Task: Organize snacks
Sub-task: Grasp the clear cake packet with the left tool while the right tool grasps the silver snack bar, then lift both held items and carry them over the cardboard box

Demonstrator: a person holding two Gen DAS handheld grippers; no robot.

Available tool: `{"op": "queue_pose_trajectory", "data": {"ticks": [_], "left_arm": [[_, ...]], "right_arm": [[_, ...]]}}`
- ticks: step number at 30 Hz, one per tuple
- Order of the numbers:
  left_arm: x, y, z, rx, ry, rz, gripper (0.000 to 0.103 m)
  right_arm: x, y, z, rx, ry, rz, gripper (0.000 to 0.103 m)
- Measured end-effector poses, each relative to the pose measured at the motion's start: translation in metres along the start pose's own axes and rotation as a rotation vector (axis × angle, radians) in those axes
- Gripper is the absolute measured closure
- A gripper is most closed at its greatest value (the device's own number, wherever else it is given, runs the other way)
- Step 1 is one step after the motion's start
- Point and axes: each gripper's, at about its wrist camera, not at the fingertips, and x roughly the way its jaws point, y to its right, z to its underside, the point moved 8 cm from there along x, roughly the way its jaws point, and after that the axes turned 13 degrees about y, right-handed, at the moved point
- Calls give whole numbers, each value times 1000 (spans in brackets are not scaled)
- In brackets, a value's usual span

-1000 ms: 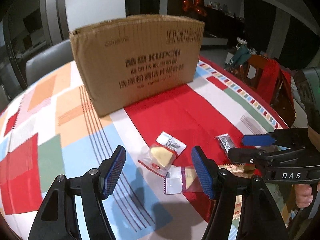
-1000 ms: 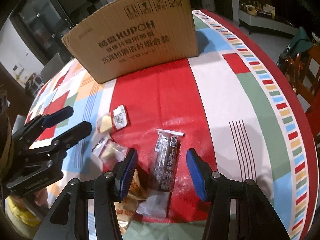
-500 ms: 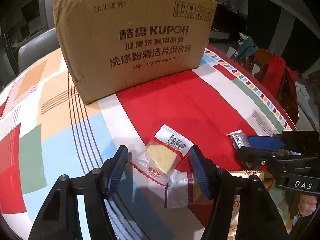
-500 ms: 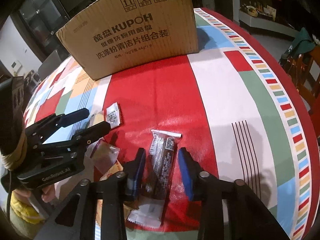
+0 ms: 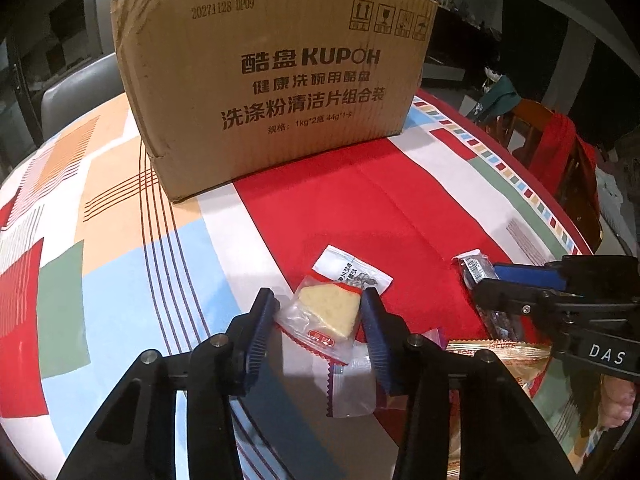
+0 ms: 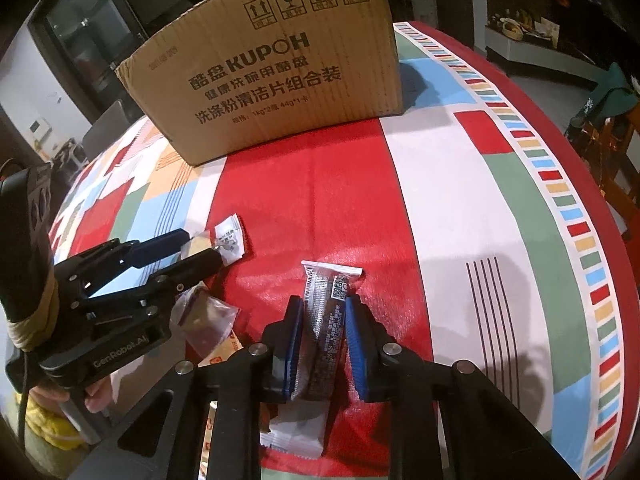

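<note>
My left gripper (image 5: 318,312) is shut on a clear packet with a pale yellow wedge cake (image 5: 328,310), low over the table; it also shows in the right wrist view (image 6: 200,250). My right gripper (image 6: 322,320) is shut on a long dark snack bar (image 6: 324,316) in a clear wrapper, its far end resting on the red cloth. A large brown cardboard box (image 5: 276,80) stands behind, its printed side facing me (image 6: 272,68). More packets lie near the table's front edge: a clear one (image 5: 352,384), a gold one (image 5: 496,356) and a white one (image 6: 298,428).
The round table wears a patchwork cloth (image 5: 120,248) of red, blue, green and orange. A grey chair (image 5: 76,84) stands behind the box at left. A wooden chair with red cloth (image 5: 560,152) stands off the right edge.
Both grippers moved forward and down and closed: the left onto the wedge cake packet, the right onto the dark bar. The box looms larger.
</note>
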Motion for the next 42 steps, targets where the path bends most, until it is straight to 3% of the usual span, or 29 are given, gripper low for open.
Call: {"op": "queue_pose_trajectory", "data": {"ticks": [28, 42], "left_arm": [[-74, 18, -52, -71, 208, -80, 60], [-108, 22, -99, -81, 337, -94, 60]], "right_arm": [[-55, -5, -52, -28, 216, -80, 84], [-91, -17, -102, -36, 355, -147, 84]]}}
